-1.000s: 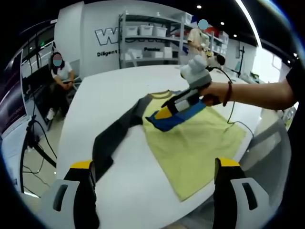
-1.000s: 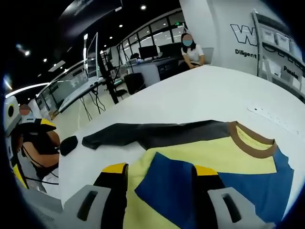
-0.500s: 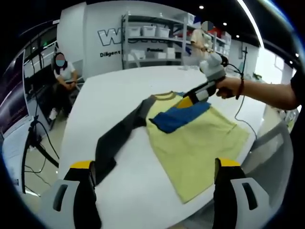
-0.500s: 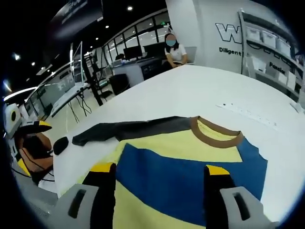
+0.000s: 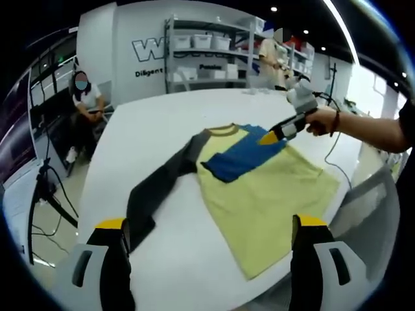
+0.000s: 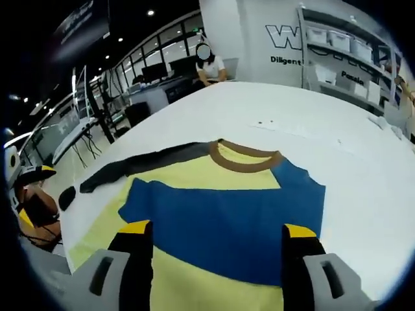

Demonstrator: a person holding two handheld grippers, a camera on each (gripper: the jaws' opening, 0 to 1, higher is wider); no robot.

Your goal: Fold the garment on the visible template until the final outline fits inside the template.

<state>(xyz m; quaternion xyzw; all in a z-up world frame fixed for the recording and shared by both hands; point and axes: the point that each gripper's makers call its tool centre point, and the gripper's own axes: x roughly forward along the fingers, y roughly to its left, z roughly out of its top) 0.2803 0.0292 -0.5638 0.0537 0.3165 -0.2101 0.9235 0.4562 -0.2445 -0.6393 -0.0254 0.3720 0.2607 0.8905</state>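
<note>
My left gripper (image 5: 207, 259) hangs back off the table (image 5: 162, 110) edge, jaws spread wide w/ nothing between them; my right gripper (image 6: 217, 259) sits over the shirt (image 5: 259, 188), jaws also apart, yellow tips either side of the blue sleeve (image 6: 220, 214) but not closed on it as far as I can see. In the left gripper view the right gripper (image 5: 280, 133) shows by the shirt's far shoulder, tip touching or just above the cloth, can't tell which. The shirt lies flat on the white table, collar (image 6: 243, 155) away from me, blue sleeve folded across the chest, grey sleeve (image 5: 159, 191) stretched out to the side, well clear of the yellow body. Risks, as I judge them: the grey sleeve end (image 5: 139, 223) is near the table edge, so a tug on the body could drag it over and off; the blue sleeve looks loosely laid, so lifting the hem for the next fold could let it slide or bunch & spoil the outline; the near hem corner also looks close to the edge in the left gripper view. Hard to make out: I see no template mark on the table, so whether it's under the shirt or too faint I can't tell, i.e. no way to judge fit yet. Lower hem is cut off behind my own jaws in the right gripper view. People in the bkgd are well apart from the work.
</note>
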